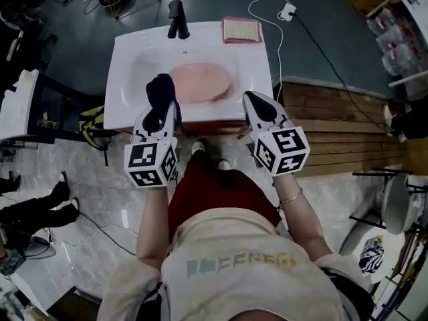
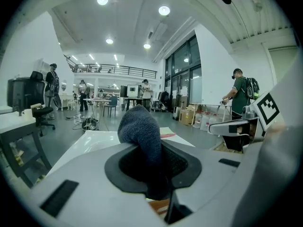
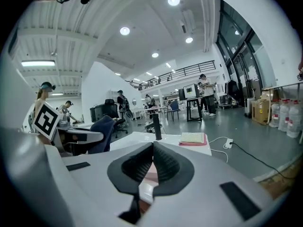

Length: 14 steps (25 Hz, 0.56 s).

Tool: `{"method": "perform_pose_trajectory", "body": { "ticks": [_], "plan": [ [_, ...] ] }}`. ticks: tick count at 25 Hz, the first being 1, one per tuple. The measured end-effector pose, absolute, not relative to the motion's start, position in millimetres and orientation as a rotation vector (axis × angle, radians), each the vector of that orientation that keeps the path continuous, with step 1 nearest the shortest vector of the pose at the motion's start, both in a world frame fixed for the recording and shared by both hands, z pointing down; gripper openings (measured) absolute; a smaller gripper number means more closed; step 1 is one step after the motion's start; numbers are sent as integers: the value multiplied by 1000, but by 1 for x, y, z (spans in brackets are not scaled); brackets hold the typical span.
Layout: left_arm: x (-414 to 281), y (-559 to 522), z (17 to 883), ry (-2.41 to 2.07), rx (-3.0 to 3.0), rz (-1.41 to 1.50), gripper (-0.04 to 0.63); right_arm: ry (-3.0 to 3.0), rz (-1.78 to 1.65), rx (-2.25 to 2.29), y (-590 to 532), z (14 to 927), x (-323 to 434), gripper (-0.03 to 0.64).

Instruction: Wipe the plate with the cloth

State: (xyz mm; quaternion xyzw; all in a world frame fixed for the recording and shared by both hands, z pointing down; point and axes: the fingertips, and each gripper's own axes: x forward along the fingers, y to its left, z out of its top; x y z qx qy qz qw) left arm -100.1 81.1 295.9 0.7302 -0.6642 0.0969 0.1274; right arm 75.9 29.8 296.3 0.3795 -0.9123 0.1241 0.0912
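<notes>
A pink plate [image 1: 200, 82] lies in the basin of a white sink [image 1: 130, 52]. My left gripper [image 1: 162, 104] hovers over the sink's front edge, just left of the plate, shut on a dark blue cloth [image 1: 160, 89] that bunches up out of its jaws. In the left gripper view the cloth [image 2: 142, 131] fills the gap between the pads. My right gripper [image 1: 257, 103] is at the sink's front right corner, shut with nothing in it; its jaws meet at the tips [image 3: 152, 167]. From the right gripper view the cloth [image 3: 102, 131] shows at left.
A black faucet [image 1: 177, 19] stands at the sink's back edge, with a pink-and-yellow sponge [image 1: 241, 29] to its right. A white cable and plug [image 1: 289, 10] lie on the floor behind. A wooden platform [image 1: 334, 122] is at right, a black shelf [image 1: 40, 105] at left.
</notes>
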Motion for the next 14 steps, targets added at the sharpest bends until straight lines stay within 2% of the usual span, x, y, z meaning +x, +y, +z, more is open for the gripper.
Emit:
{"method": "perform_pose_trajectory", "body": {
  "ticks": [14],
  "plan": [
    [-103,82,296,-1949,2135,279,80,-2709,361,1152,32,300,73,37]
  ]
}}
